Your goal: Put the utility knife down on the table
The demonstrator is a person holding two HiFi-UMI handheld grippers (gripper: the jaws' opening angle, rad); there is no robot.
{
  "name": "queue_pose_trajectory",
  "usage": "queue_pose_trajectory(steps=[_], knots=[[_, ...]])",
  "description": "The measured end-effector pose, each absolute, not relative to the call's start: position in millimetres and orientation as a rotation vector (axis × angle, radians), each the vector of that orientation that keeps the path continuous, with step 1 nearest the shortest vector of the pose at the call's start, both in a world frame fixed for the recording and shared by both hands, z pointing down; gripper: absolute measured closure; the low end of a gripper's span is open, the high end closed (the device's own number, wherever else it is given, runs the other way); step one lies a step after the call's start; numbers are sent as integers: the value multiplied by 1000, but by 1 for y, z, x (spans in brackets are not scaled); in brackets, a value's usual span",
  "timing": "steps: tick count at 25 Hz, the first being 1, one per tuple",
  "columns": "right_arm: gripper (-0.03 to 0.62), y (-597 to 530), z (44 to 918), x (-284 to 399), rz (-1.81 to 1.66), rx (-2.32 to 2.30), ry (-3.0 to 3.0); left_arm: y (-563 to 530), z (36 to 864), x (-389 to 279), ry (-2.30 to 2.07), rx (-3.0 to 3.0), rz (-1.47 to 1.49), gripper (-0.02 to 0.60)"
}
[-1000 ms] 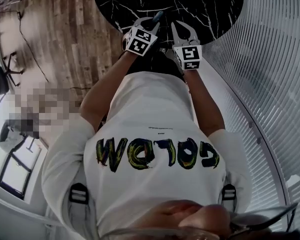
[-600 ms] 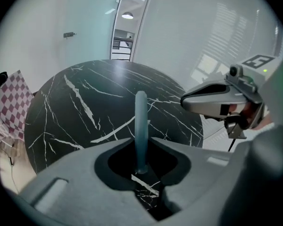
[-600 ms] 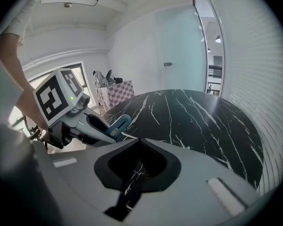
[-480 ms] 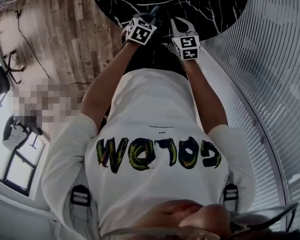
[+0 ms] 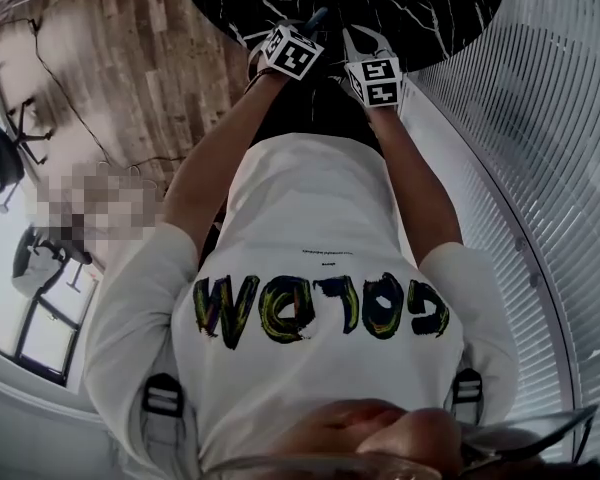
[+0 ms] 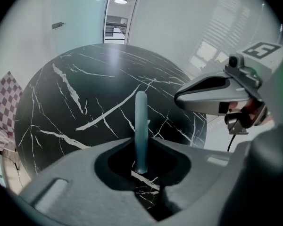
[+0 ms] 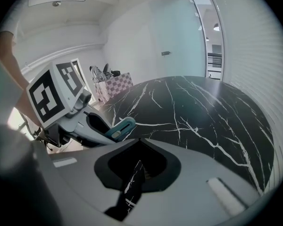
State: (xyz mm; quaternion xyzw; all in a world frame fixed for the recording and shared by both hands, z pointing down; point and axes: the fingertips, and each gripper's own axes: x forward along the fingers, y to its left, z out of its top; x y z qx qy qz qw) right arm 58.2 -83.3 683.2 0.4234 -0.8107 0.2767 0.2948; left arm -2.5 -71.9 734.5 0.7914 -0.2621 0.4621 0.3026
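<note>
The utility knife (image 6: 140, 126), a slim teal-blue handle, stands up out of my left gripper (image 6: 142, 173), whose jaws are shut on its lower end. In the head view the knife (image 5: 315, 18) pokes out past the left gripper (image 5: 298, 36) over the near edge of the round black marble table (image 5: 420, 3). My right gripper (image 5: 365, 40) hovers beside it on the right, apart from the knife. Its jaws (image 7: 132, 182) stand a narrow slit apart with only the table (image 7: 203, 107) showing between them. From the right gripper view the knife (image 7: 119, 127) juts from the left gripper's jaws above the tabletop.
The marble tabletop (image 6: 85, 102) shows no other objects. A wooden floor (image 5: 130, 68) lies to the left, a curved ribbed wall (image 5: 540, 118) to the right. A chequered cloth (image 6: 4, 102) sits beyond the table's far left edge. My white-shirted torso fills the lower head view.
Both grippers have moved away from my body and down toward the table's near edge. The left gripper still holds the knife, now tilted more steeply downward.
</note>
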Motion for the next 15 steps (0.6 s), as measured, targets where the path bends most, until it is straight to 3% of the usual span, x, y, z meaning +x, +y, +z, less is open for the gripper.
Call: queue_pose_trajectory(steps=[15], knots=[[592,-78,682,53,754,1121,-2157,-78,720,0,-623,2066,1220,506]])
